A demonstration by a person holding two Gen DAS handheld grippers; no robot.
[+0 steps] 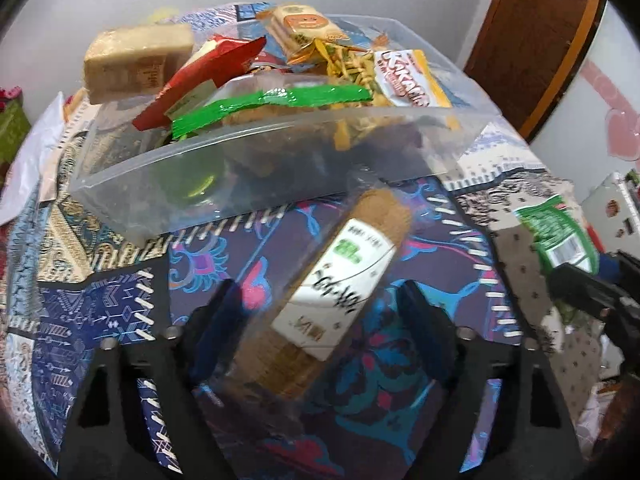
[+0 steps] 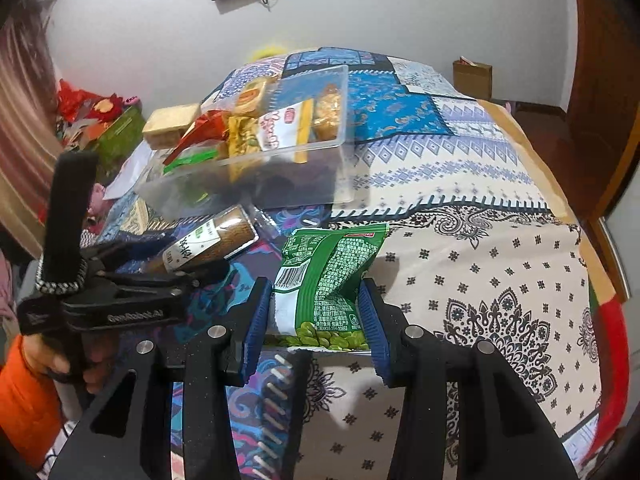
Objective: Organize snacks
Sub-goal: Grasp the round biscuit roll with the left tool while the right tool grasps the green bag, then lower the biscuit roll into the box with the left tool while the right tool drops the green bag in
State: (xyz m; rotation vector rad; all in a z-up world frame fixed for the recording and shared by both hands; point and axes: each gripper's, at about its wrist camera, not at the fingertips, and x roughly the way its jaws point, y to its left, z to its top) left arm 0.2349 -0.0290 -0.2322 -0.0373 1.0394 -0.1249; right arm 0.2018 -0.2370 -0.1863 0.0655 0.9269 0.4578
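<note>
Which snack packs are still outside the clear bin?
Two: the brown biscuit roll between the left fingers, and the green bean bag clamped by the right fingers. The rest fill the bin.

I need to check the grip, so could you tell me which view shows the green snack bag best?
The right wrist view: the green snack bag sits centred, pinched between blue pads. The left wrist view catches only part of it at its right edge.

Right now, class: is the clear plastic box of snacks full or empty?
Full. The clear plastic box is heaped with packets that rise above its rim, among them a red packet; it has no lid.
</note>
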